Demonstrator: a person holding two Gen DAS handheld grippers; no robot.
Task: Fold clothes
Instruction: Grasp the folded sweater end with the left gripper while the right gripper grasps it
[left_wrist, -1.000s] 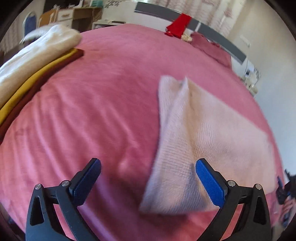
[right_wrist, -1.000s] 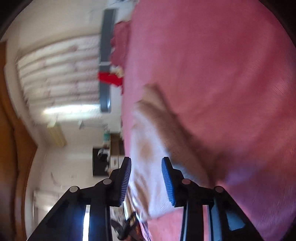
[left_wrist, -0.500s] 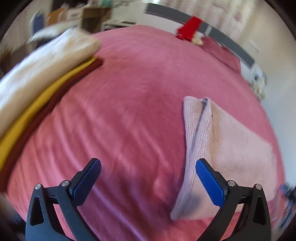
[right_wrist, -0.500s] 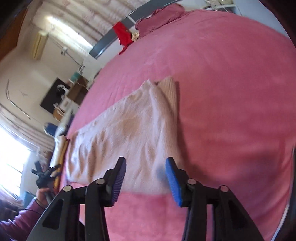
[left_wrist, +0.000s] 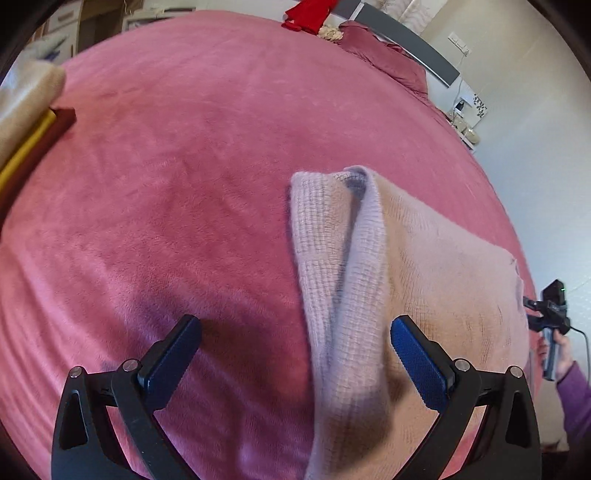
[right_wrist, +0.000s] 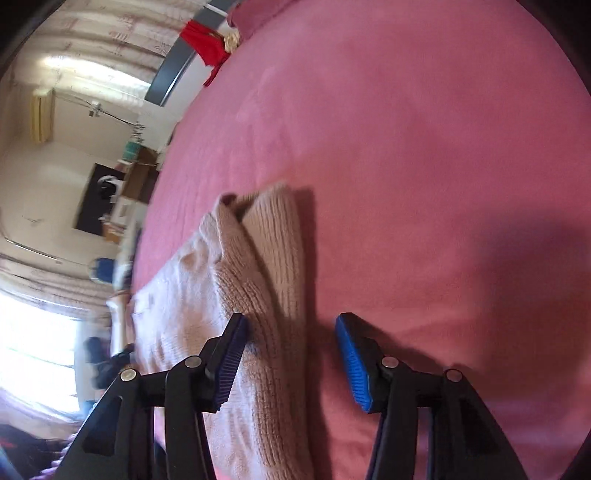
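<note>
Ribbed beige knit sweater (left_wrist: 424, 280) folded on plush pink blanket (left_wrist: 184, 184).

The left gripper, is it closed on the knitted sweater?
No, the left gripper is open, its fingers apart above the pale pink knitted sweater.

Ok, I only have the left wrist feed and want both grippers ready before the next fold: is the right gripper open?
Observer: Yes, the right gripper is open, jaws wide apart.
Operator: Where is it relative to the sweater?
Observer: It straddles the ribbed edge: one finger is over the knit, the other over the bedspread.
Operator: Is it holding anything?
Observer: No, it is not clamped on anything.
</note>
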